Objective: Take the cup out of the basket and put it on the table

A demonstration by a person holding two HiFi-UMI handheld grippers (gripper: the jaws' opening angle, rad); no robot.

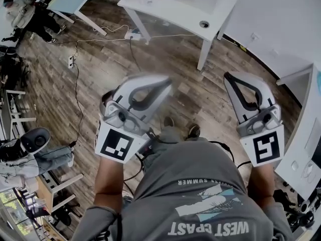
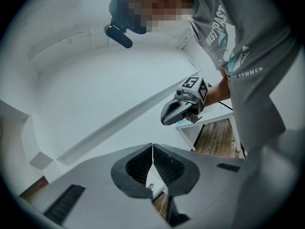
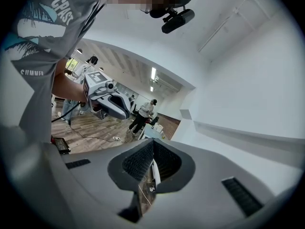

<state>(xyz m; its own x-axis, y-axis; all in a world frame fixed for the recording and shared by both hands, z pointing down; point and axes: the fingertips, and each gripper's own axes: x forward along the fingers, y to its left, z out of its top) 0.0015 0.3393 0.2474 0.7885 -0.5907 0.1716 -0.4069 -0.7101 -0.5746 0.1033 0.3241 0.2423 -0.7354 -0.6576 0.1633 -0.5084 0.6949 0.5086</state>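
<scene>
A wood-plank floor [image 1: 165, 59] fills the room below, with a white table [image 1: 210, 14] at the far side and another table edge [image 1: 301, 134] on the right. Where the cup is cannot be told from these views. A cable [image 1: 76, 84] trails across the floor on the left, and a seated person [image 1: 25, 14] is far left. The left gripper [image 1: 164, 84] and right gripper [image 1: 230, 78] hang over the floor, both with fingers pressed together and nothing between them.

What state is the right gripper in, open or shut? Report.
Shut, empty: in its own view the grey right gripper's dark ribbed fingers meet at the tips, nothing between them.
</scene>
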